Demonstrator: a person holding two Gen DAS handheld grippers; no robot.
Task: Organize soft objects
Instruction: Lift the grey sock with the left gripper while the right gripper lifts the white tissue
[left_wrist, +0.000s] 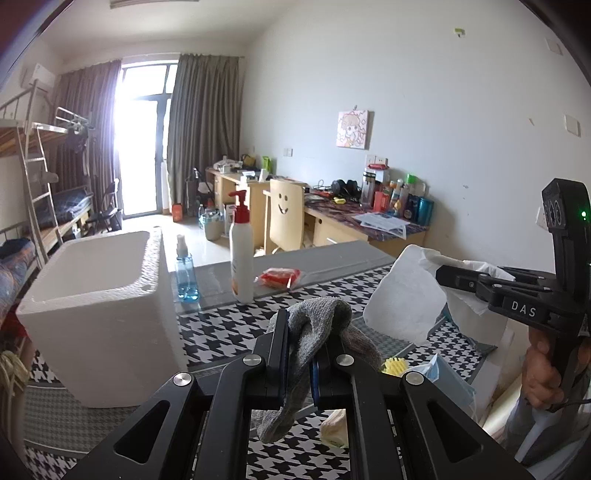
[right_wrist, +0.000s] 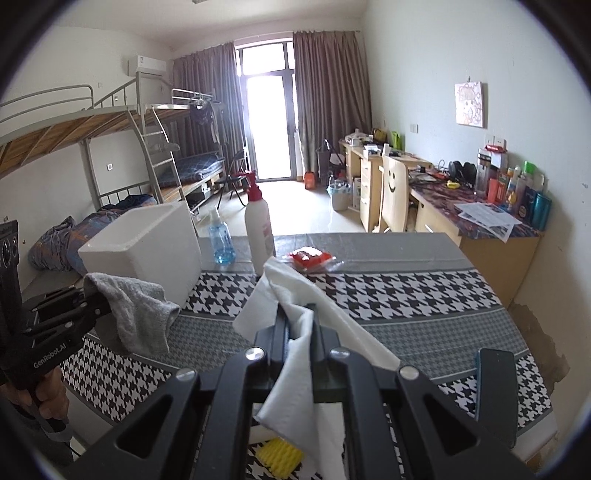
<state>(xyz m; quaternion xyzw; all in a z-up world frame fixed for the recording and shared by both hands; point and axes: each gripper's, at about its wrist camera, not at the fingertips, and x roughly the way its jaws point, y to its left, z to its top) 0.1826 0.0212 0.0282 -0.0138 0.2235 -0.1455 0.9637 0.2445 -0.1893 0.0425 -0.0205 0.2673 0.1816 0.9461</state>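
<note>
My left gripper (left_wrist: 301, 347) is shut on a grey sock (left_wrist: 317, 325), which droops over and below the jaws above the houndstooth tablecloth (left_wrist: 229, 328). The right wrist view shows that same sock (right_wrist: 136, 314) hanging from the left gripper (right_wrist: 99, 304) at the left edge. My right gripper (right_wrist: 301, 326) is shut on a white paper towel (right_wrist: 295, 373) that folds up between the jaws. The left wrist view has this towel (left_wrist: 406, 295) held up at the right by the right gripper (left_wrist: 443, 275). A white foam box (left_wrist: 99, 310), open on top, stands at the table's left.
A white pump bottle (left_wrist: 242, 254), a blue spray bottle (left_wrist: 186, 273) and a red packet (left_wrist: 279, 277) stand at the table's far side. A yellow sponge (right_wrist: 279, 456), a blue face mask (left_wrist: 439, 376) and a dark phone (right_wrist: 495, 391) lie near the front. A hand (left_wrist: 543, 373) grips the right handle.
</note>
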